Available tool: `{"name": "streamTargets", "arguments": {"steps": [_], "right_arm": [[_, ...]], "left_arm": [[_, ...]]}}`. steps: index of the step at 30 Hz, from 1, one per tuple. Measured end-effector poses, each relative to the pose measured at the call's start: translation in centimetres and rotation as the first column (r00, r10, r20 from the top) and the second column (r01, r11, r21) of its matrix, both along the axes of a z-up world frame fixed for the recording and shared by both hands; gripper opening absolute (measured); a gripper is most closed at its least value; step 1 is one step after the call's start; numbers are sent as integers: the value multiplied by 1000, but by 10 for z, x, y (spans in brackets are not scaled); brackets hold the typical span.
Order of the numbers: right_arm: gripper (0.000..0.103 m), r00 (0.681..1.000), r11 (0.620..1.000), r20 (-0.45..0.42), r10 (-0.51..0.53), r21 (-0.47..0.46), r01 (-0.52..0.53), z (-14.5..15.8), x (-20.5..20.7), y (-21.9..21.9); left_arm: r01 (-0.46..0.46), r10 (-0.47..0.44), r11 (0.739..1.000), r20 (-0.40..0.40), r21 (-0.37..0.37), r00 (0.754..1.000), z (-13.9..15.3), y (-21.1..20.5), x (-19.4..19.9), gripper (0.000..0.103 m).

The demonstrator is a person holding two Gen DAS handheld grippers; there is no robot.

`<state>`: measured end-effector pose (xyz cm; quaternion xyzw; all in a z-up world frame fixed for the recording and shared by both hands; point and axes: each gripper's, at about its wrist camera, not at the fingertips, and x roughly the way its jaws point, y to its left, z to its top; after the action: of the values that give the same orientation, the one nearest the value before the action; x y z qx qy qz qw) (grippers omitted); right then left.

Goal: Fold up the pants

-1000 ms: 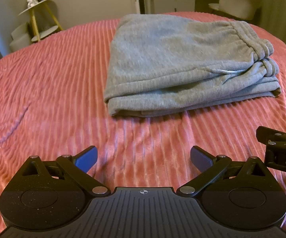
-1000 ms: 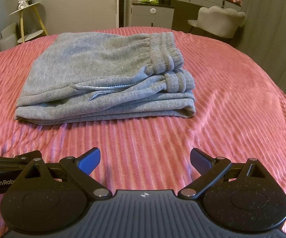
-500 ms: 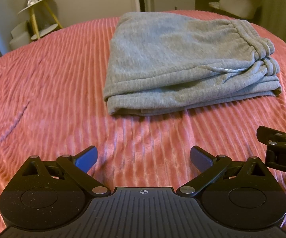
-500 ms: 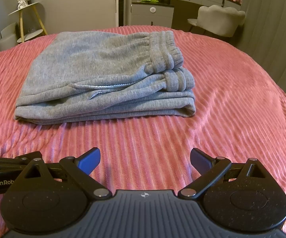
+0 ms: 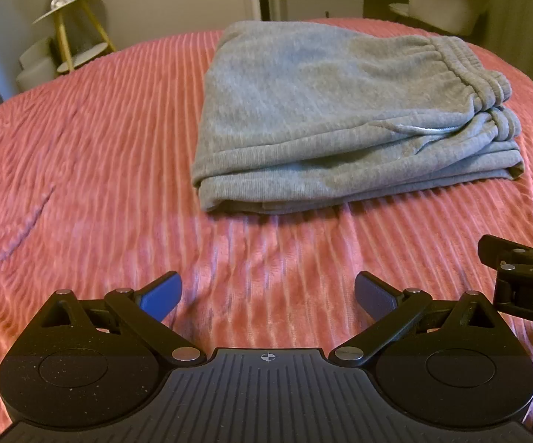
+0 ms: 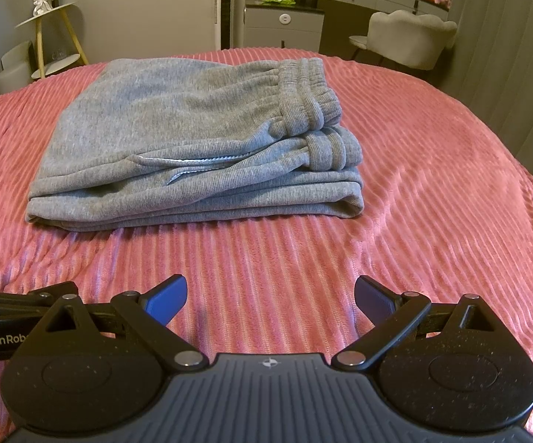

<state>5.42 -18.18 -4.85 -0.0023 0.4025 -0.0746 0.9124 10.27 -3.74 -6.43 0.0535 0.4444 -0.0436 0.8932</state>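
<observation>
Item: grey pants, folded into a compact stack on the pink bedspread, waistband at its right end. Folding looks finished; perhaps only tidying left for you. Your left gripper and right gripper: both spread, empty, short of the stack. Containers: none seen.

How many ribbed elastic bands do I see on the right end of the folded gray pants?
2. The upper ribbed band lies on top of the folded pants; the lower band sits just under it, nearer the camera. Others may be hidden inside the folds.
</observation>
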Motion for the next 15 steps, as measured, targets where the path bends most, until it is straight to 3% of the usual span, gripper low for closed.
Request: {"name": "streamTargets", "arguments": {"steps": [15], "right_arm": [[97,1000,1000,-2,-1,-2,1,0,0,0]], "left_arm": [[-4,3,1000,-4,-7,1000,0,1,0,102]]}}
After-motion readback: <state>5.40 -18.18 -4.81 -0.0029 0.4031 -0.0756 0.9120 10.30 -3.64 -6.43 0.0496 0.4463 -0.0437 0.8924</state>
